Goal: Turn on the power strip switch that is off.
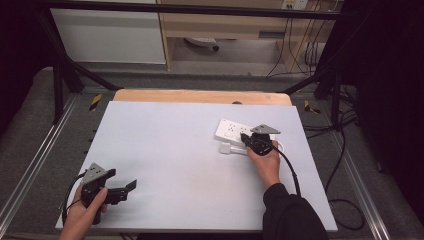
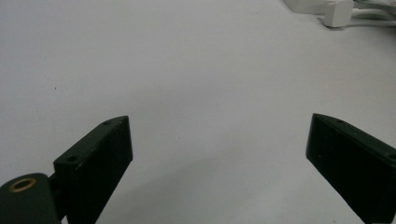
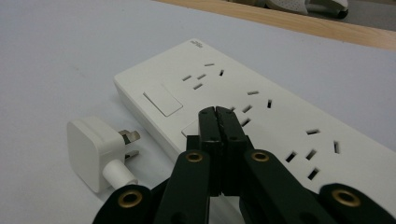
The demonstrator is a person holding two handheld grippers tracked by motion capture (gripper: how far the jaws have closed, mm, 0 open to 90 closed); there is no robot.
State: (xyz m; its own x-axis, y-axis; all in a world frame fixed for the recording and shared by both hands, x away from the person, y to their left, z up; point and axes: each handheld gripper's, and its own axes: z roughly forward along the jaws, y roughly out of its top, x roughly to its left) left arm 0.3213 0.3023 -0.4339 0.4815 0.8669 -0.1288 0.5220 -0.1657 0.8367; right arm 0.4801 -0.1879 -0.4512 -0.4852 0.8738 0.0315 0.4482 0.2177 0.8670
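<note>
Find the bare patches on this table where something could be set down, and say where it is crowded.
The white tabletop is bare from its left edge to the power strip, including the stretch ahead of the left gripper. It is crowded far right, where the strip, the white plug beside it and the right gripper over the strip sit together.

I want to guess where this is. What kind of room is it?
Probably a lab or workshop set up for recording. A white table stands inside a dark metal frame, cables hang by the wooden shelving, and a power strip lies ready for practice.
</note>
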